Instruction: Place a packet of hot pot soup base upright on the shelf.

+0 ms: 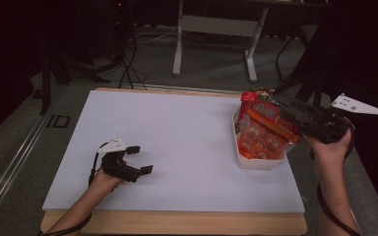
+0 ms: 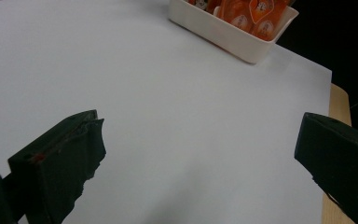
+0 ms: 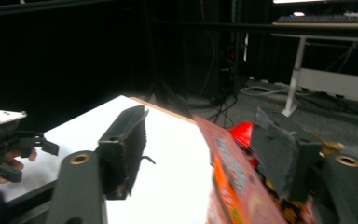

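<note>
Black claws (image 1: 138,160), grey three-cornered plates (image 1: 358,104)

Orange-red snack bag (image 1: 263,129), cream tray (image 1: 256,162), black tongs (image 1: 139,158), white table (image 1: 177,142)

Dim room, bright table (image 1: 177,142); right gripper view seems blurred

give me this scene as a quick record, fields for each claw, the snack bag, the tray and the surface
left claw: open, empty, low over the white board
right claw: at the snack bag, jaws either side of its top edge, not closed
snack bag: orange-red, standing in the tray
tray: white, near the board's right edge
surface: white board on wooden table
</note>
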